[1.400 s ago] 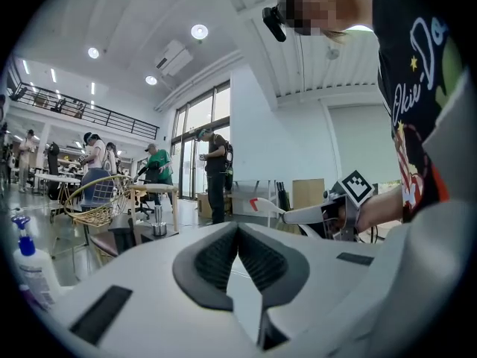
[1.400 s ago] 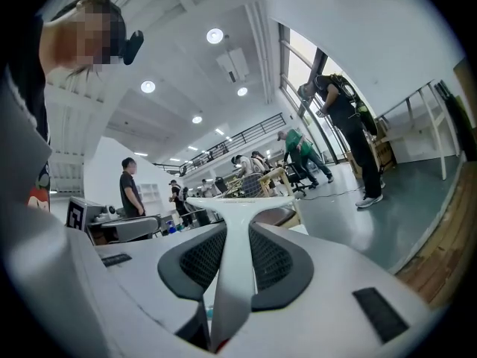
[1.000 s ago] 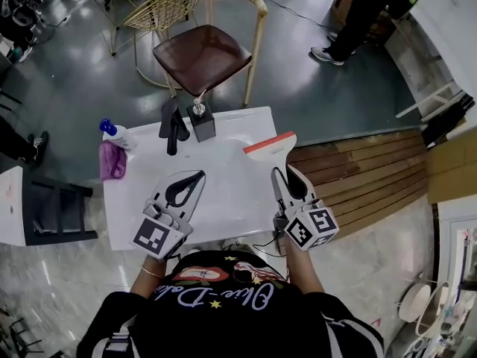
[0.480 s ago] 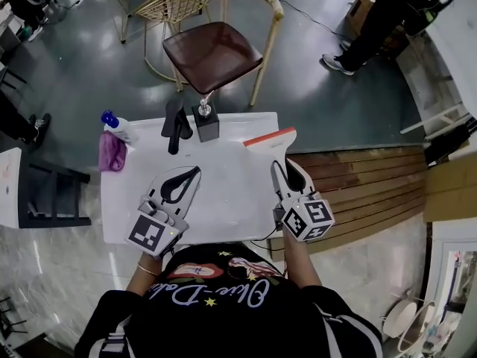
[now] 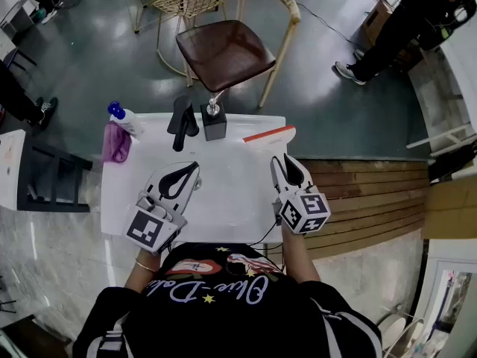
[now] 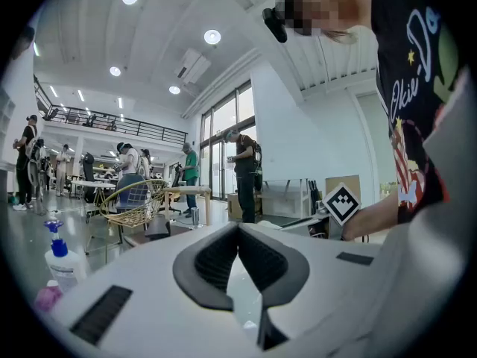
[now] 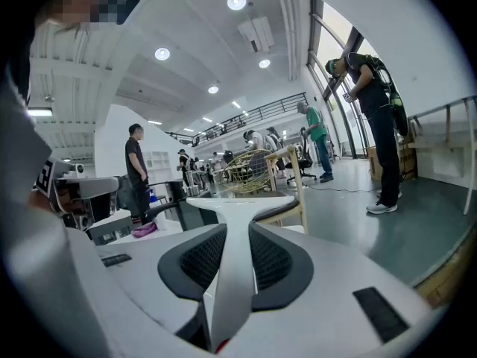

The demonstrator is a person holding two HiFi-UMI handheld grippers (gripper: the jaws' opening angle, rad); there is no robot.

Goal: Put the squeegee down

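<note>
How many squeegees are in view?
1. The squeegee is gripped by the right gripper, its blade at the far right corner of the table. No other shows.

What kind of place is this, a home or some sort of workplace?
Likely a large open workshop or hall, not a home: a high ceiling with a railed balcony, tall windows, and several people standing about a polished floor.
</note>
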